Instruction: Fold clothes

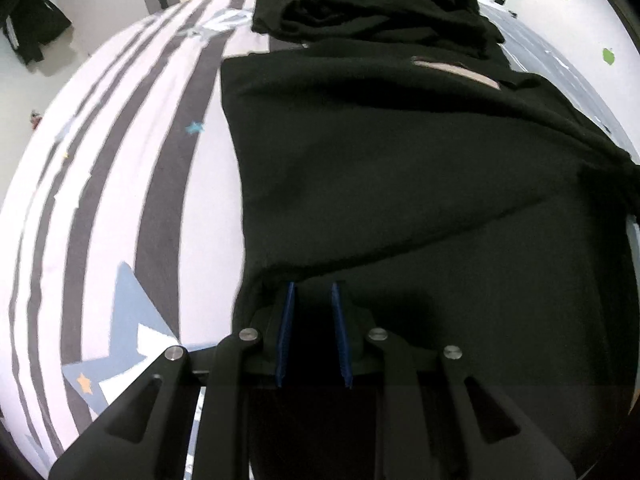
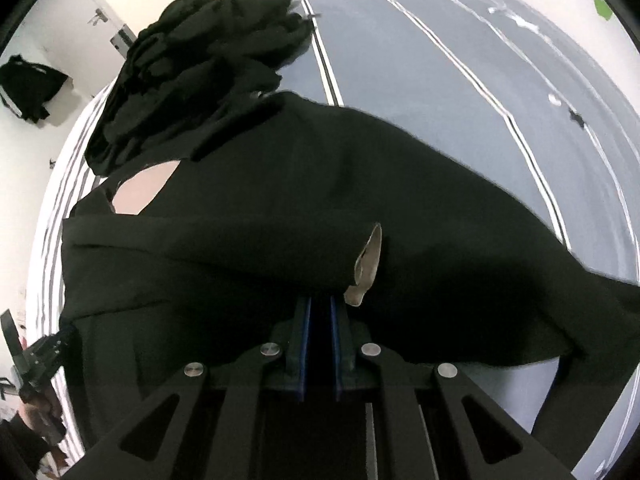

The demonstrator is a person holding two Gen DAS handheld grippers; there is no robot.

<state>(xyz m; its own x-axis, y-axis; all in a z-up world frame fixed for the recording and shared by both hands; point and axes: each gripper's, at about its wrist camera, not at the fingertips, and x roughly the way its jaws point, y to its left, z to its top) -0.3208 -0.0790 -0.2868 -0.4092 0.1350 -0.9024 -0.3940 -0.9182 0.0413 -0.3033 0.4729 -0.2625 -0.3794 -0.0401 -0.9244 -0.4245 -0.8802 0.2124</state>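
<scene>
Both grippers are pinching the same black garment [image 1: 400,168], which is lying spread over the bed [image 1: 120,184]. Left gripper [image 1: 314,292]: I am holding it steeply downward, its blue pads [image 1: 286,320] drawn close with a fold of the black cloth running in between them at the garment's near left edge. Right gripper [image 2: 320,304]: I am pointing it down too, its pads [image 2: 306,336] nearly pressed together on a raised ridge of the same cloth, just beside a pale label [image 2: 368,264] that is sticking up from the fabric. From that grip the cloth is rising into a long hump across the right view and hanging off toward the right edge.

Farther out, the garment's flat body is covering the middle of the bed, with a light patch [image 1: 456,72] showing near its far end. Beyond it a pile of crumpled dark clothes [image 1: 380,4] is touching the garment's far edge. To the left the bedsheet is showing white and grey stripes with a blue star [image 1: 132,312]; to the right it is grey-blue with thin white lines. In the right view my left gripper is showing at the lower left edge, beside the garment.
</scene>
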